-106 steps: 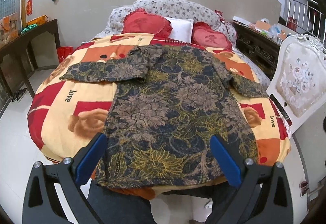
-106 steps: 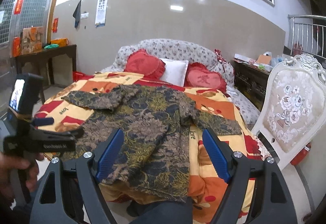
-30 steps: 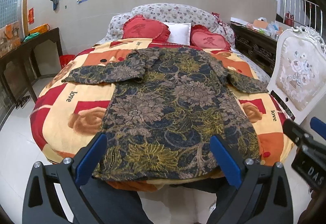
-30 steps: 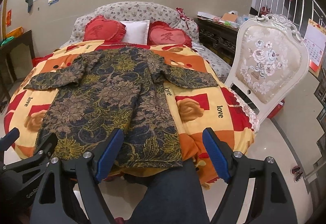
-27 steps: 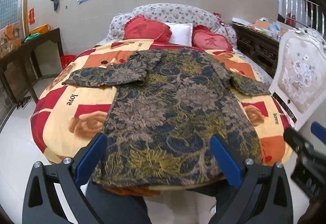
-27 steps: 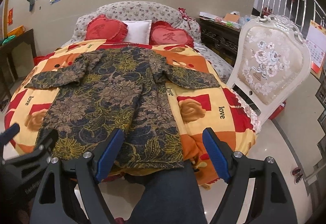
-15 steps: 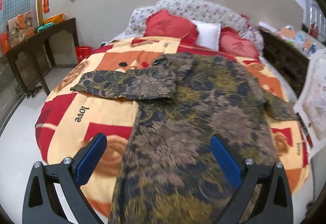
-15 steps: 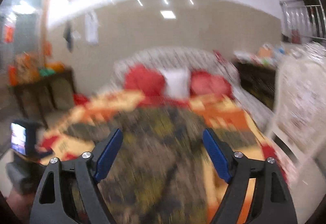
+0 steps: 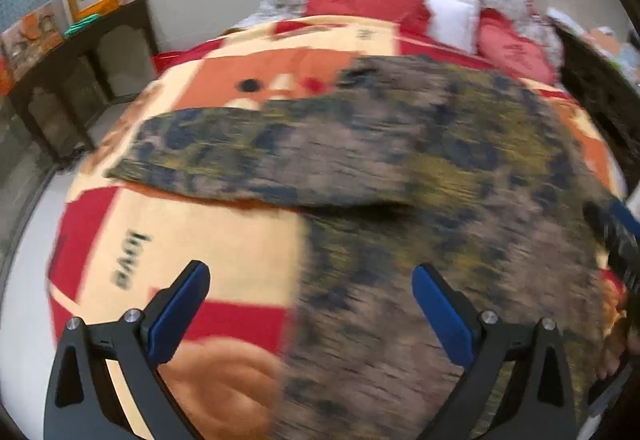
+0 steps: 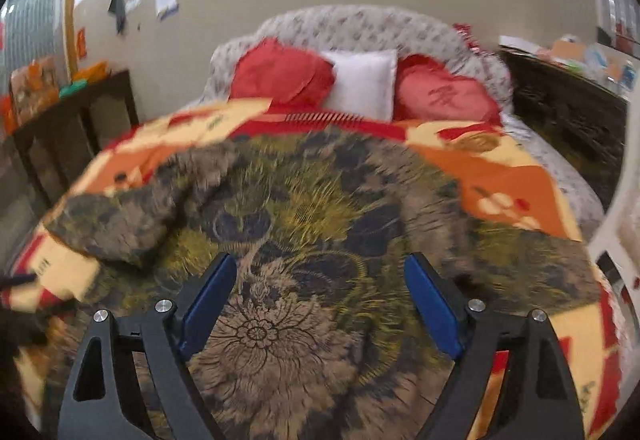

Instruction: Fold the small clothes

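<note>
Both pairs of fingers are spread wide and hold nothing: the left gripper [image 9: 308, 304] hangs over the shirt's left edge, the right gripper [image 10: 320, 300] over its middle. The floral shirt [image 10: 304, 240] lies flat on the bed [image 9: 224, 224], long axis running away toward the pillows [image 10: 362, 86]. Its left sleeve [image 9: 248, 156] stretches sideways, nearer the left gripper. Nothing blocks either approach.

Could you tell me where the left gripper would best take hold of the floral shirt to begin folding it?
Probably the cuff end of the outstretched sleeve. It lies flat on the quilt, pointing away from the floral shirt, with a free edge. The open left gripper could come from the bed's left side, low, and pinch that edge to carry it across.
</note>
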Motion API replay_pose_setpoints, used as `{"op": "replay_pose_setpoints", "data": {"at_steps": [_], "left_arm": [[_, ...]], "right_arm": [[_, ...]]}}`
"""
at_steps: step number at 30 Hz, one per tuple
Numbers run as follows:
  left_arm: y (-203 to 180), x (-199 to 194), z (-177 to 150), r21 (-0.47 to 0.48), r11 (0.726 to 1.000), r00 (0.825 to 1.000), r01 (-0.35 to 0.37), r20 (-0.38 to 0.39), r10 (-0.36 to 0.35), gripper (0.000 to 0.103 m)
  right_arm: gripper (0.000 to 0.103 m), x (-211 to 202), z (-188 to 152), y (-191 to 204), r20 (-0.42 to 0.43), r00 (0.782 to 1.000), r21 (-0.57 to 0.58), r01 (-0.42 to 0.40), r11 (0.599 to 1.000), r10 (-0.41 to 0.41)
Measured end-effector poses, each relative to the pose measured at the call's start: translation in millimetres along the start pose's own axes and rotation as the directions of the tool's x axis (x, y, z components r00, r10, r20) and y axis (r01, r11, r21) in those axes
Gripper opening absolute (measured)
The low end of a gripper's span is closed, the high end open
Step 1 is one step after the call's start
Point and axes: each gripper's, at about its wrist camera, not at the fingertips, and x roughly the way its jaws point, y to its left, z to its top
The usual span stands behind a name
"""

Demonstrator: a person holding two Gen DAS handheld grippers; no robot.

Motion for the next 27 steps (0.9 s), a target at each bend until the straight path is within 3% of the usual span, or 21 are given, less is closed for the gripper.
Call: {"op": "replay_pose_setpoints", "data": {"at_steps": [2, 5, 8, 10, 12, 13, 15, 22, 25, 27], "left_arm": [[30.5, 12.1, 10.6, -0.012, 0.998, 0.999, -0.054, -0.006, 0.054, 0.103], [82.8, 26.2, 23.9, -0.071, 0.995, 0.998, -0.068, -0.018, 0.067, 0.103], [152.8, 47.8, 35.2, -0.236, 0.972, 0.999, 0.003, -0.043, -0.014, 0.103], [195.0, 62.8, 34.7, -0.400, 0.908, 0.990, 0.124, -0.018, -0.143, 0.103], [225.6, 78.9, 31.2, -0.530, 0.809, 0.961, 0.253, 0.039, -0.275, 0.103], [235.6, 84.9, 31.0, -0.566, 0.767, 0.946, 0.303, 0.079, -0.316, 0.103], [247.0, 91.6, 35.1, -0.599, 0.718, 0.926, 0.355, 0.121, -0.357, 0.103], [266.4, 118.0, 52.4, -0.671, 0.604, 0.883, 0.430, 0.175, -0.435, 0.103], [267.9, 119.9, 60.6, -0.671, 0.583, 0.869, 0.459, 0.200, -0.454, 0.100], [265.5, 119.8, 65.6, -0.667, 0.572, 0.858, 0.477, 0.211, -0.469, 0.080]], "right_arm": [[0.085, 20.0, -17.3, 5.3, -0.044, 0.999, -0.016, -0.004, 1.000, 0.004], [0.079, 43.7, -36.2, 10.5, -0.140, 0.990, -0.023, -0.001, 1.000, -0.003], [0.077, 53.8, -38.3, 13.3, -0.168, 0.985, -0.018, 0.035, 0.999, -0.037], [0.077, 54.9, -39.3, 18.0, -0.162, 0.984, -0.036, 0.070, 0.997, -0.075], [0.077, 52.5, -40.0, 24.0, -0.149, 0.983, -0.066, 0.100, 0.993, -0.109], [0.077, 51.9, -40.2, 25.7, -0.146, 0.983, -0.076, 0.104, 0.992, -0.114], [0.077, 49.9, -41.3, 24.4, -0.145, 0.985, -0.068, 0.085, 0.994, -0.094], [0.077, 54.1, -39.5, 20.2, -0.152, 0.986, -0.043, 0.058, 0.997, -0.064], [0.077, 52.9, -40.4, 20.5, -0.151, 0.986, -0.042, 0.057, 0.997, -0.063], [0.077, 53.3, -40.2, 20.4, -0.153, 0.986, -0.041, 0.056, 0.998, -0.061]]}}
